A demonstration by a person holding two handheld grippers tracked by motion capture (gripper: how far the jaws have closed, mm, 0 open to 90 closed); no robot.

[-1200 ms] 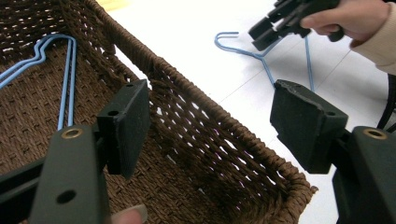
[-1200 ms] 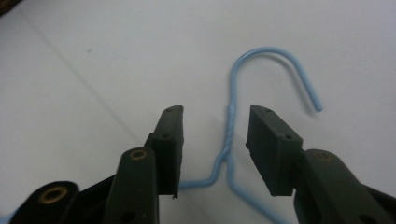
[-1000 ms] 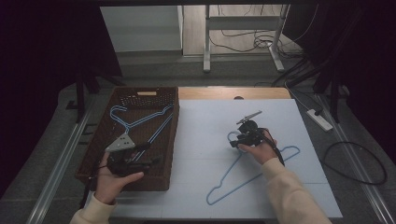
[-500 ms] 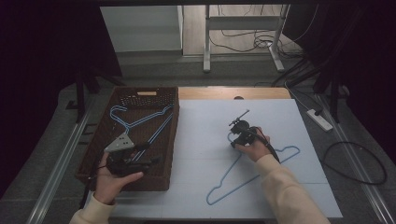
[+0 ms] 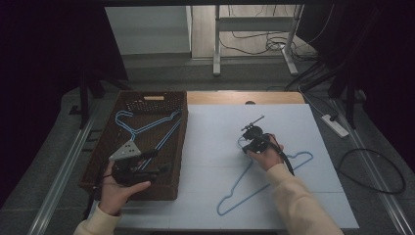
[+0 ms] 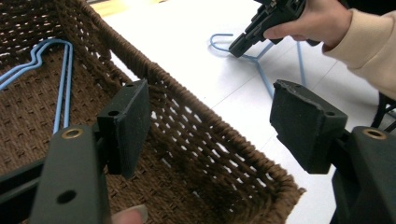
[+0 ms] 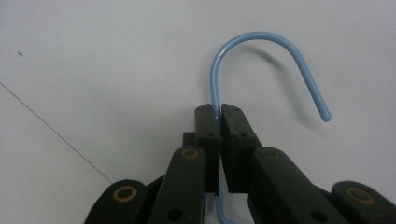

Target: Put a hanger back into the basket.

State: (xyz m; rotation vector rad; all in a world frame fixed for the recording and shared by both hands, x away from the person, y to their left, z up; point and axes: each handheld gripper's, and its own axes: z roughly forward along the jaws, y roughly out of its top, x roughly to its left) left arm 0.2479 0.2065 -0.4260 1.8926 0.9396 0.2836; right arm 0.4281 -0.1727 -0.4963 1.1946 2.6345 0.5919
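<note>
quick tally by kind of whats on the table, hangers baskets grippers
blue hangers: 3, one on the table and two in the basket
wicker basket: 1
hand-held grippers: 2, left hand-held gripper and right hand-held gripper
total: 6

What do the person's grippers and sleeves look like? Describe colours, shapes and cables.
Both grippers are black, each with two flat jaws on arms with brass-coloured rivets. The left gripper carries a grey three-cornered plate; a black cable trails from the right gripper. The sleeves are cream.

High view: dim, dark surroundings, vignetted corners; the white table (image 5: 215, 142) is the brightest area. Gripper views: evenly lit, soft shadows; near tongs slightly blurred.
</note>
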